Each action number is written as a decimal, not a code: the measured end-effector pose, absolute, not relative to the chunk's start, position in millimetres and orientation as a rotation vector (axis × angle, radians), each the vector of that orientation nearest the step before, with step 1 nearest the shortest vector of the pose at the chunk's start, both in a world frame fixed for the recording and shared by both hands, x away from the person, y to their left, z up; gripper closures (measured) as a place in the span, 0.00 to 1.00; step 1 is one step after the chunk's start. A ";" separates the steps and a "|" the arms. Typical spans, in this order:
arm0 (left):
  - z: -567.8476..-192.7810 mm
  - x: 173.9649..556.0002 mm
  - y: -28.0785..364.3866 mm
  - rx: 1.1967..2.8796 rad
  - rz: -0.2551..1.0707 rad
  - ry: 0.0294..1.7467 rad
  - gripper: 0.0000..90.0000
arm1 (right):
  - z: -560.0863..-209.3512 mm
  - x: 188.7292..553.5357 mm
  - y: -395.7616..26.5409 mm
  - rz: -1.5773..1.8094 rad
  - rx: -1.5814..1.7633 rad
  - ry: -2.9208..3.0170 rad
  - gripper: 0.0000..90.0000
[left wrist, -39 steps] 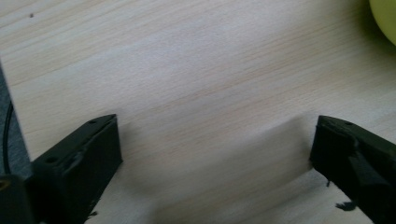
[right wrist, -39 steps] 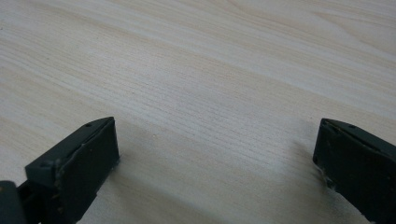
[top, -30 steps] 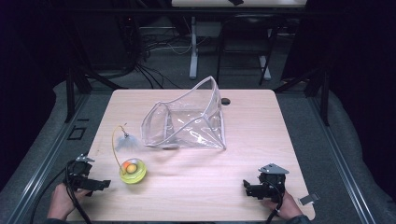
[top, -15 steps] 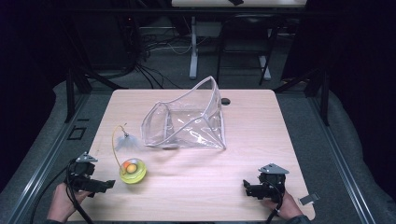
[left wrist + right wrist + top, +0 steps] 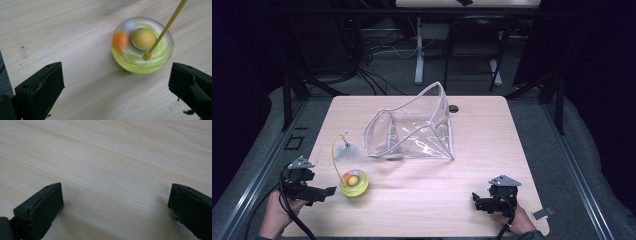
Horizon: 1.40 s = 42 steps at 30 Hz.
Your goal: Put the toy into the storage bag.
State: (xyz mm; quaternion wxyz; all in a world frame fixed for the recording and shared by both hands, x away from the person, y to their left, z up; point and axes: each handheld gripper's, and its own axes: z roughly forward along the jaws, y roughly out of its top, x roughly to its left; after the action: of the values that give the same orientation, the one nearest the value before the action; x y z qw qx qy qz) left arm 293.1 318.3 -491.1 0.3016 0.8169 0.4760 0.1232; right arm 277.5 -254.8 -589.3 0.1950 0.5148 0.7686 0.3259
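A yellow-green domed toy (image 5: 354,183) with an orange ball inside rests on the wooden table (image 5: 422,210) at the front left. A thin yellow wand (image 5: 335,156) rises from it to a small feathery tip (image 5: 347,148). My left gripper (image 5: 330,190) lies just left of the toy, open, nothing between its jaws. In the left gripper view the toy (image 5: 141,45) sits ahead of my left gripper (image 5: 116,82), a little to the right. A clear plastic bag (image 5: 412,127) lies open mid-table. My right gripper (image 5: 475,200) rests open at the front right, over bare wood in the right gripper view (image 5: 116,200).
A small dark round spot (image 5: 454,108) sits behind the bag. A small grey tag (image 5: 542,213) lies at the table's front right corner. Dark floor, cables and desk legs surround the table.
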 end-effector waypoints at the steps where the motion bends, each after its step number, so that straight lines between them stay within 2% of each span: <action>1: -491.1 293.1 318.3 2.167 0.327 1.262 0.00 | -589.3 277.5 -254.8 0.913 1.443 2.154 0.00; 26: -452.3 309.2 294.5 2.048 0.366 1.185 0.00 | -589.3 277.6 -254.8 0.914 1.443 2.154 0.00; 27: -449.4 310.5 294.1 2.051 0.376 1.188 0.03 | -589.3 277.6 -254.8 0.914 1.443 2.154 0.00; 29: -447.7 310.7 294.4 2.046 0.379 1.188 0.16 | -589.3 277.6 -254.8 0.914 1.443 2.154 0.00; 30: -446.4 310.7 294.2 2.037 0.387 1.197 0.16 | -589.3 277.6 -254.8 0.914 1.443 2.154 0.00; 31: -445.1 311.4 292.8 2.032 0.400 1.209 0.28 | -589.3 277.6 -254.9 0.914 1.442 2.154 0.00; 32: -445.1 311.4 292.8 2.032 0.400 1.209 0.33 | -589.2 277.6 -254.9 0.913 1.442 2.155 0.00; 34: -445.4 311.4 292.1 2.028 0.393 1.208 0.35 | -589.3 277.6 -254.8 0.914 1.443 2.154 0.00; 35: -446.8 310.9 291.9 2.023 0.390 1.197 0.46 | -589.3 277.6 -254.9 0.914 1.443 2.155 0.00; 36: -447.5 310.4 291.5 2.023 0.387 1.197 0.51 | -589.3 277.6 -254.8 0.915 1.443 2.155 0.00; 42: -450.7 308.5 287.6 2.056 0.369 1.160 0.69 | -589.3 277.6 -254.8 0.914 1.443 2.154 0.00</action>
State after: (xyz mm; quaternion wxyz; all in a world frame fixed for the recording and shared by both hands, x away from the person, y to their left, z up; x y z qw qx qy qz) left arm 308.5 287.6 -450.7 0.3674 0.8004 0.4514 0.1436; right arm 277.6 -254.8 -589.3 0.1950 0.5148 0.7686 0.3259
